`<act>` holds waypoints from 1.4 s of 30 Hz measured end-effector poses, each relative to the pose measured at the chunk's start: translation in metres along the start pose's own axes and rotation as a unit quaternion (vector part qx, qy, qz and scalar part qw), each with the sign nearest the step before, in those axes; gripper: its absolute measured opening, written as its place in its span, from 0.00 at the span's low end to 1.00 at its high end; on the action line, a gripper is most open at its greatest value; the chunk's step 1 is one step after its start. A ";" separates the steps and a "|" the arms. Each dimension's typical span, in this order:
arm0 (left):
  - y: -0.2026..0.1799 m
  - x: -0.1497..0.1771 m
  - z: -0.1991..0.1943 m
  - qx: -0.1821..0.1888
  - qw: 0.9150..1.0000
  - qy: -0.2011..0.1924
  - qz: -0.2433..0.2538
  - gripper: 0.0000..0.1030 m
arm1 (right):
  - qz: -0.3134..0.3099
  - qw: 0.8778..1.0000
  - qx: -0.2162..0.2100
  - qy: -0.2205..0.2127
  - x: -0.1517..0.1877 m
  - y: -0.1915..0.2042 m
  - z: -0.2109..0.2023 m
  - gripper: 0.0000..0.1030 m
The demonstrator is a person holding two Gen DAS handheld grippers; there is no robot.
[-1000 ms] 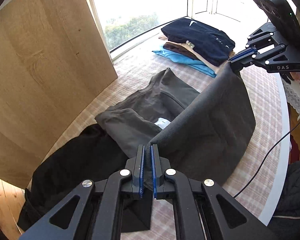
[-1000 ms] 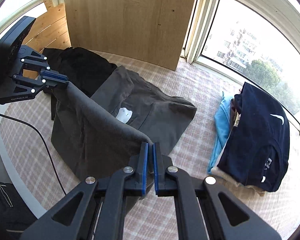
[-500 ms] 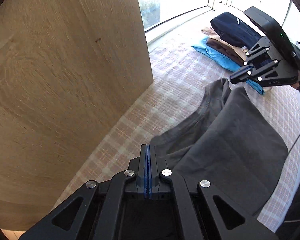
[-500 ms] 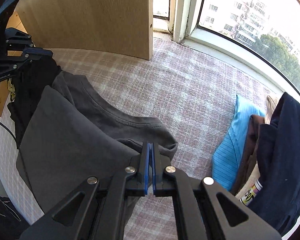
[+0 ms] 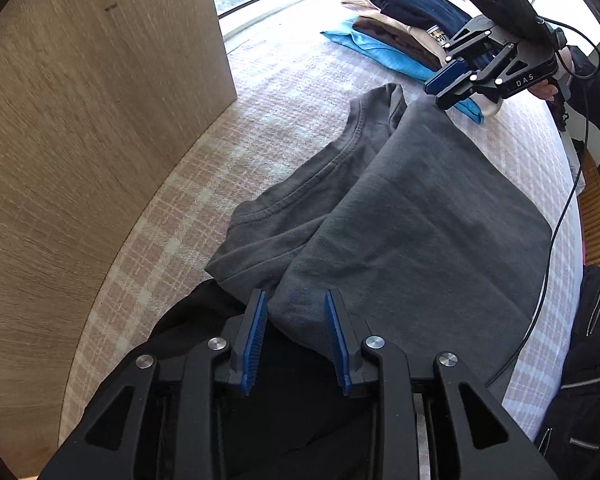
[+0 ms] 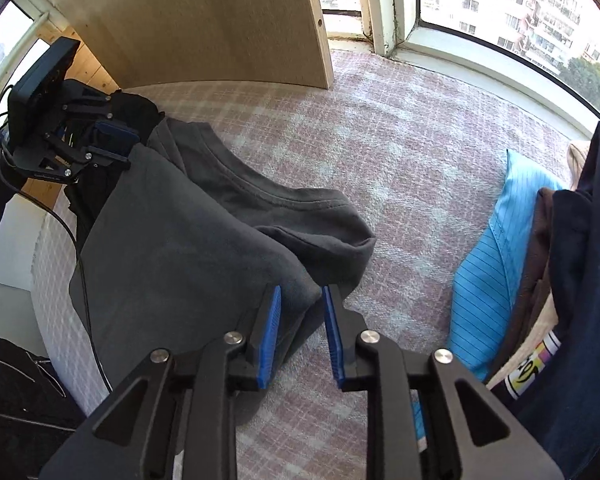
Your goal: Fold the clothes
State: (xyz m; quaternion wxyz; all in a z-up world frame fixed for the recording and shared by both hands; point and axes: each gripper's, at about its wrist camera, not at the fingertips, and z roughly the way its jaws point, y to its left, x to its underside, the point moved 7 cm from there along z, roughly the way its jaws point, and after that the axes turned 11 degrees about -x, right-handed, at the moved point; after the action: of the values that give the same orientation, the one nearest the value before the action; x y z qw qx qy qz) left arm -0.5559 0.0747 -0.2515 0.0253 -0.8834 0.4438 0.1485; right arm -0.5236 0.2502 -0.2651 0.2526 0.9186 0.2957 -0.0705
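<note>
We are working over a checked cloth (image 5: 284, 92) covering the table, with a wooden panel (image 5: 80, 128) standing along its far side and, toward the window, a stack of folded clothes (image 6: 540, 248) lying on the cloth. In the middle the grey T-shirt (image 5: 412, 216) is lying folded over on itself, its lower half covering the body and the ribbed collar (image 6: 284, 196) peeking out beyond the fold; one corner is overlapping a black garment (image 5: 204, 312) at the table's end.

We are holding the left gripper (image 5: 296, 332) just at the near corner of the folded layer, jaws apart, fabric lying between the blue pads but not pinched. The right gripper (image 6: 300, 328) is sitting at the opposite corner, jaws likewise apart and gripping nothing.

We are judging this fold as laid. To finish it well, we should be lifting both grippers straight up and clear so the pads are not dragging the corners, then checking that the edges are lining up before regripping for the next fold, and keeping the black garment out of the pinch.
</note>
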 end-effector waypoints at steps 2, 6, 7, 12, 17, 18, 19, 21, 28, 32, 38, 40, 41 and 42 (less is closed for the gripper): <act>-0.001 0.000 0.002 -0.001 1.000 0.003 0.004 0.31 | -0.007 1.000 -0.004 0.002 -0.001 0.001 0.001 0.26; 0.000 0.000 0.006 0.008 1.000 0.006 0.000 0.32 | -0.041 0.999 -0.012 0.017 -0.006 0.007 0.011 0.36; 0.000 0.001 0.008 0.010 1.000 0.008 0.000 0.32 | -0.046 0.999 -0.008 0.025 -0.007 0.006 0.015 0.38; -0.001 0.003 0.015 0.015 1.000 0.012 0.000 0.32 | -0.039 0.998 -0.016 0.054 -0.010 -0.005 0.034 0.38; -0.002 0.003 0.019 0.010 1.000 0.012 0.009 0.32 | -0.030 0.998 -0.040 0.048 -0.006 -0.003 0.030 0.35; -0.002 0.002 0.021 0.007 1.000 0.014 0.010 0.32 | -0.032 0.997 -0.042 0.048 -0.006 -0.001 0.029 0.27; -0.001 0.001 0.022 0.004 1.000 0.015 0.010 0.32 | -0.034 0.997 -0.043 0.049 -0.006 0.002 0.029 0.24; -0.002 -0.001 0.022 0.002 1.000 0.016 0.013 0.33 | -0.043 0.997 -0.040 0.051 -0.005 0.006 0.030 0.17; -0.003 -0.001 0.037 0.017 0.999 0.036 0.017 0.34 | -0.060 0.996 -0.035 0.052 -0.005 0.011 0.028 0.11; -0.003 -0.003 0.032 -0.004 1.000 0.025 0.016 0.11 | -0.066 0.996 -0.021 0.051 -0.005 0.011 0.030 0.09; -0.005 0.000 -0.003 -0.020 1.000 -0.008 0.002 0.08 | -0.080 0.997 -0.005 0.018 -0.003 0.022 0.014 0.07; -0.006 0.000 -0.015 -0.026 0.999 -0.019 -0.003 0.08 | -0.080 0.997 -0.008 0.002 -0.002 0.028 0.003 0.07; -0.006 0.001 -0.021 -0.029 0.999 -0.024 -0.005 0.08 | -0.079 0.997 -0.010 -0.006 -0.001 0.030 -0.004 0.07; -0.007 0.001 -0.027 -0.031 0.999 -0.030 -0.008 0.08 | -0.079 0.997 -0.012 -0.014 -0.001 0.034 -0.010 0.07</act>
State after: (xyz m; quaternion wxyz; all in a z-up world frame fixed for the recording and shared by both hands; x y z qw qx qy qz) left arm -0.5436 0.0731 -0.2269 0.0119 -0.8823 0.4312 0.1883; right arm -0.5055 0.2314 -0.2416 0.2613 0.8882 0.3644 -0.1000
